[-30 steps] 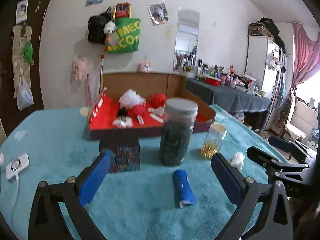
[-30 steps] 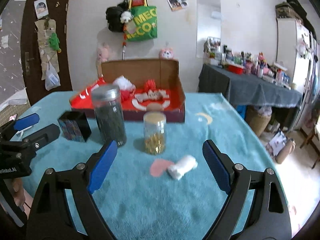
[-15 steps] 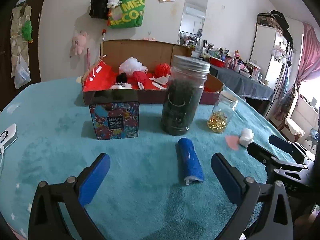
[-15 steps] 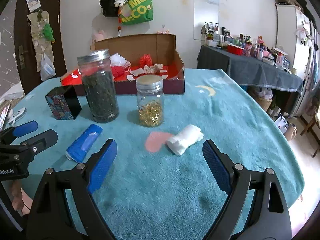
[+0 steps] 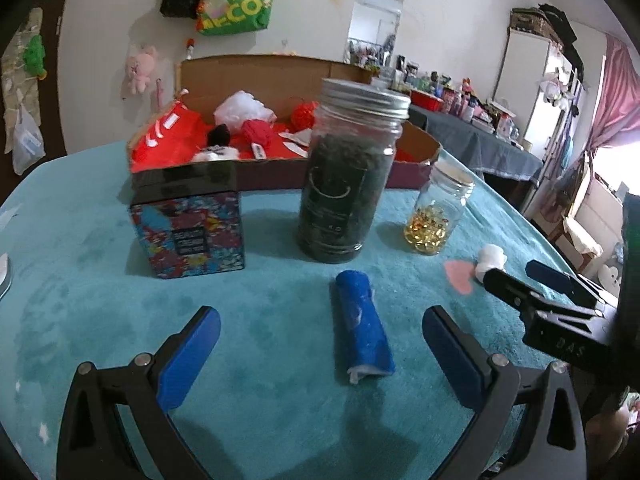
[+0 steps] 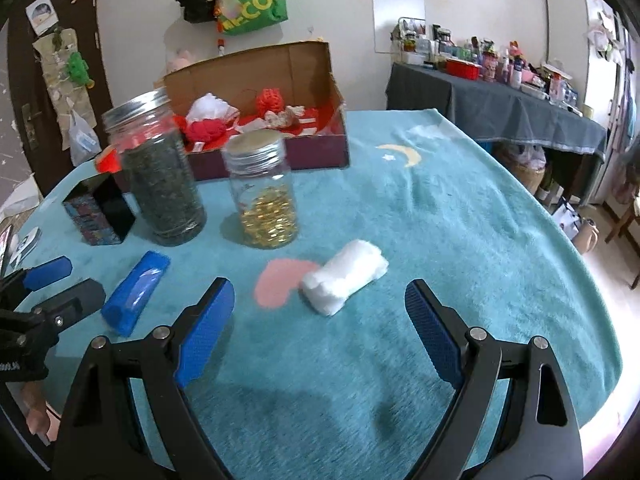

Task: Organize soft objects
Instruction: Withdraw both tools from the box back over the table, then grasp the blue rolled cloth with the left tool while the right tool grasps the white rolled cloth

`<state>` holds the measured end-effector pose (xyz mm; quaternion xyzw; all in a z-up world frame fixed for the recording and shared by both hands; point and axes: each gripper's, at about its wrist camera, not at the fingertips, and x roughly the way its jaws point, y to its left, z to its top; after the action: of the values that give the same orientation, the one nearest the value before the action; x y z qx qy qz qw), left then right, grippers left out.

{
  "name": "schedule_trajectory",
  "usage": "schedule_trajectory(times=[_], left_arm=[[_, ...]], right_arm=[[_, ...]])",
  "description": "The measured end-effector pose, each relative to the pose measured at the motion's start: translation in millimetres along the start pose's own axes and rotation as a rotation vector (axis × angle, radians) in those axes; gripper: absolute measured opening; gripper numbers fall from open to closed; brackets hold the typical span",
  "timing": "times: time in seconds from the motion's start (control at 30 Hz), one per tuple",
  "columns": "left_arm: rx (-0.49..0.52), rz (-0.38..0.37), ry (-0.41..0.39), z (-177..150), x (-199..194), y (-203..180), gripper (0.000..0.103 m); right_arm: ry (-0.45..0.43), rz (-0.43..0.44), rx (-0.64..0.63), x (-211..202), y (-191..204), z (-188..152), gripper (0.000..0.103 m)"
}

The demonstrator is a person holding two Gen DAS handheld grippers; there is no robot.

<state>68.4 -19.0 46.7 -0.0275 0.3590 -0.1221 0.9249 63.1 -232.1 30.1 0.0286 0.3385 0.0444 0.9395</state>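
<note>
A rolled blue cloth (image 5: pixel 363 325) lies on the teal table cover, between and just ahead of the open fingers of my left gripper (image 5: pixel 318 354). It also shows in the right wrist view (image 6: pixel 136 292). A rolled white cloth (image 6: pixel 345 276) lies just ahead of my open, empty right gripper (image 6: pixel 320 328), beside a pink heart patch (image 6: pixel 280 286). The white roll shows small in the left wrist view (image 5: pixel 491 259). An open cardboard box (image 5: pixel 280 160) with a red lining holds several soft items at the back.
A tall jar of dark leaves (image 5: pixel 346 184), a small jar of golden capsules (image 5: pixel 436 216) and a patterned tin (image 5: pixel 190 226) stand between the rolls and the box. The right gripper's fingers (image 5: pixel 560 280) reach in at the right. The table edge curves away on the right (image 6: pixel 580 280).
Both grippers have moved forward and down toward the table. The blue roll now sits closer between the left fingers, and the white roll closer to the right fingers. Both stay open.
</note>
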Motion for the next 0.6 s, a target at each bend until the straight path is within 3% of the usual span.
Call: schedule_trajectory(times=[0.1,0.17,0.27,0.3,0.37,0.4,0.43,0.53,0.6], left_arm=[[0.01,-0.025,0.036,5,10,-2,0.102],[0.02,-0.036,0.062,7,16,-4,0.094],[0.037,-0.094,0.127,7,30,-7,0.073],[0.045,-0.102,0.135,6,33,-8,0.068],[0.071,-0.09,0.121,5,33,-10,0.052],[0.078,-0.098,0.126,6,33,-10,0.035],[0.076,-0.107,0.131,7,34,-10,0.03],[0.057,-0.13,0.138,11,33,-4,0.026],[0.058,-0.13,0.133,14,31,-3,0.025]], right_arm=[[0.034,-0.002,0.022,9,-7,5,0.088],[0.059,-0.003,0.037,15,-12,9,0.088],[0.086,0.023,0.063,23,-19,12,0.086],[0.101,0.05,0.07,26,-20,14,0.082],[0.134,0.092,0.08,33,-20,14,0.044],[0.138,0.09,0.075,34,-19,14,0.038],[0.136,0.092,0.063,33,-18,14,0.031],[0.137,0.141,0.056,29,-12,13,0.018],[0.136,0.179,0.047,26,-6,13,0.017]])
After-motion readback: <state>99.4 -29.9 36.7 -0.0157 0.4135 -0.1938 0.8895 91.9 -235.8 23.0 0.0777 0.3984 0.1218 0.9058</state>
